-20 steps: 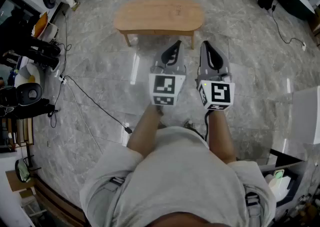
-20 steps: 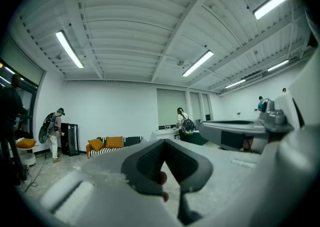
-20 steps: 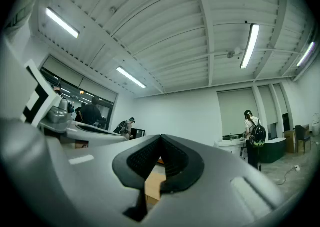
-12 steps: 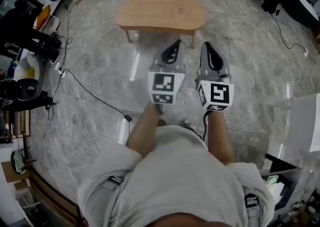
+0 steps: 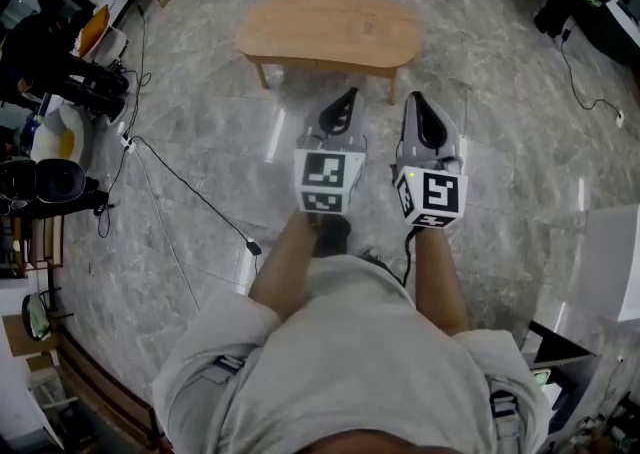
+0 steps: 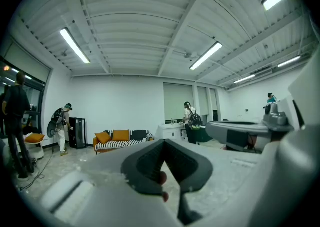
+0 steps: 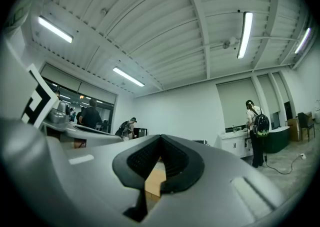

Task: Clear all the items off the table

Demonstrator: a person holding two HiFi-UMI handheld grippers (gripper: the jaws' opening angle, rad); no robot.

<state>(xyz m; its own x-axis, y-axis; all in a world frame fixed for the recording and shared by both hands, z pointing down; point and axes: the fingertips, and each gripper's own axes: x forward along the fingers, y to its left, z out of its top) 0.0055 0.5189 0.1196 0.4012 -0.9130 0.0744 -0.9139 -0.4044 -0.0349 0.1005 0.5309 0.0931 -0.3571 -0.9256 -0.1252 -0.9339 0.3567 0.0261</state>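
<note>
The grey marble floor [image 5: 200,142] fills most of the head view. The oval wooden table [image 5: 328,35] stands at the far side, with nothing visible on its top. Little has shifted in the last moment: the table sits barely lower and further right in view, still well apart from both tools. The left gripper [image 5: 350,94] and right gripper [image 5: 411,97] stay side by side, jaws closed on nothing. The clearing looks finished.

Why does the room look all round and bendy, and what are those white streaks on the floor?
Left gripper view: the wide lens curves the ceiling lamps and blackens the corners. Right gripper view: same curving, and a lamp glows white. Head view: those streaks are lamp glare on the shiny floor.
</note>
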